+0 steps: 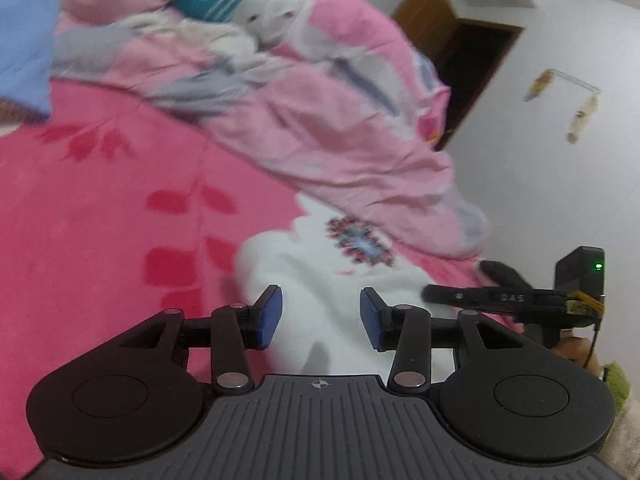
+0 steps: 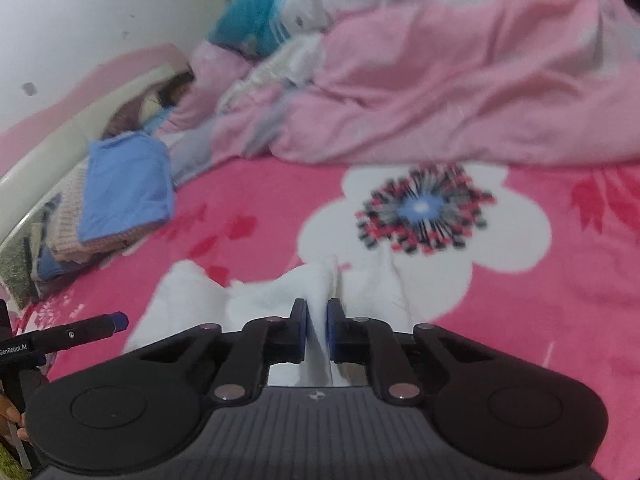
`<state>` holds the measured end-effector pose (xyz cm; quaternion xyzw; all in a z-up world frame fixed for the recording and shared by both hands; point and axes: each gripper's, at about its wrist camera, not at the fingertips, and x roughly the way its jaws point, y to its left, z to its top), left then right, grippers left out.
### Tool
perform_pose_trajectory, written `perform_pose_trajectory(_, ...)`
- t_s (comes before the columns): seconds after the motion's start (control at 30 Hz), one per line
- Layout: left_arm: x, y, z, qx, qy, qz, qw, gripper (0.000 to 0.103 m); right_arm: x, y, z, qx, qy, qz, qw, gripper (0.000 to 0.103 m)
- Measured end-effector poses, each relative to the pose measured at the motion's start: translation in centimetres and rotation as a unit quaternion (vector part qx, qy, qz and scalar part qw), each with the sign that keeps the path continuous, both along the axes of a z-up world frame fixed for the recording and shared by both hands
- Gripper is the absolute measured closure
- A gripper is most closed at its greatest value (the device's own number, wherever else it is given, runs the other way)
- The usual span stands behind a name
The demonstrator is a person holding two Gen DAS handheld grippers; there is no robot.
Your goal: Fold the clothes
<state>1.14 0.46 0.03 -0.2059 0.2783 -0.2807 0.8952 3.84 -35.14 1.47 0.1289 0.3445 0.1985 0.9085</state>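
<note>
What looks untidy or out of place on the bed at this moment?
The white garment lies crumpled on the pink blanket, one ridge pinched by the right gripper, while the left gripper is open above it. The pink quilt behind is bunched up. The folded blue cloth looks neat.

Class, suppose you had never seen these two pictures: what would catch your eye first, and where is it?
The hot-pink blanket fills both views, its big white flower mid-right in the right wrist view. In front, the right claw pinches a white garment; a blue folded cloth tops a stack far left.
</note>
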Motion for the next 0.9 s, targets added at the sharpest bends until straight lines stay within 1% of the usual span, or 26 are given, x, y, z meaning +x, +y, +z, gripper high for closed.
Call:
perform_pose_trajectory(0.1, 0.6, -1.3, 0.1, -0.025, 0.004, -0.034, 0.9991, 0.060, -2.2, 1.7, 1.0, -0.031, -0.055, 0.036, 0.997, 0.094)
perform_pose_trajectory(0.13, 0.9, -1.7, -0.1, -0.036, 0.009, -0.044, 0.9983, 0.060, -2.8, 2.6, 1.2, -0.053, -0.073, 0.052, 0.995, 0.094)
perform_pose_trajectory(0.17, 1.1, -2.0, -0.3, -0.046, 0.014, -0.052, 0.9975, 0.060, -3.6, 3.8, 1.2, -0.083, -0.093, 0.072, 0.990, 0.094)
perform_pose_trajectory(0.23, 1.8, -2.9, -0.8, -0.066, 0.026, -0.069, 0.9951, 0.058, -5.1, 6.2, 1.1, -0.138, -0.119, 0.107, 0.977, 0.094)
perform_pose_trajectory(0.27, 2.1, -3.4, -1.0, -0.072, 0.029, -0.073, 0.9943, 0.054, -5.7, 7.3, 0.7, -0.166, -0.129, 0.122, 0.970, 0.094)
perform_pose_trajectory(0.3, 2.4, -3.8, -1.3, -0.074, 0.034, -0.074, 0.9939, 0.051, -6.3, 8.3, 0.4, -0.192, -0.137, 0.132, 0.963, 0.094)
perform_pose_trajectory(0.37, 3.1, -4.9, -1.9, -0.071, 0.043, -0.076, 0.9936, 0.051, -7.2, 9.8, -0.4, -0.236, -0.152, 0.150, 0.948, 0.094)
perform_pose_trajectory(0.43, 3.2, -5.6, -2.3, -0.056, 0.038, -0.075, 0.9949, 0.051, -7.9, 10.6, -0.8, -0.264, -0.165, 0.155, 0.937, 0.093)
perform_pose_trajectory(0.47, 3.1, -5.9, -2.4, -0.048, 0.032, -0.076, 0.9955, 0.051, -8.2, 10.5, -0.7, -0.266, -0.169, 0.157, 0.936, 0.092)
perform_pose_trajectory(0.53, 2.9, -6.0, -2.6, -0.036, 0.022, -0.078, 0.9961, 0.051, -8.4, 9.6, -0.2, -0.244, -0.165, 0.164, 0.941, 0.091)
perform_pose_trajectory(0.6, 2.8, -5.9, -2.7, -0.031, 0.017, -0.078, 0.9963, 0.052, -8.7, 8.6, 0.4, -0.223, -0.161, 0.170, 0.946, 0.083)
perform_pose_trajectory(0.63, 2.9, -5.8, -2.8, -0.028, 0.019, -0.076, 0.9965, 0.052, -8.7, 8.1, 0.7, -0.210, -0.159, 0.171, 0.949, 0.082)
perform_pose_trajectory(0.67, 2.9, -5.7, -2.9, -0.027, 0.020, -0.074, 0.9967, 0.052, -8.5, 7.1, 1.2, -0.190, -0.156, 0.166, 0.955, 0.080)
perform_pose_trajectory(0.8, 2.9, -5.7, -3.0, -0.025, 0.018, -0.075, 0.9967, 0.052, -6.3, 3.7, 2.1, -0.121, -0.130, 0.108, 0.978, 0.080)
perform_pose_trajectory(0.9, 2.8, -5.8, -3.0, -0.020, 0.016, -0.075, 0.9968, 0.052, -4.0, 1.9, 1.7, -0.084, -0.095, 0.073, 0.989, 0.079)
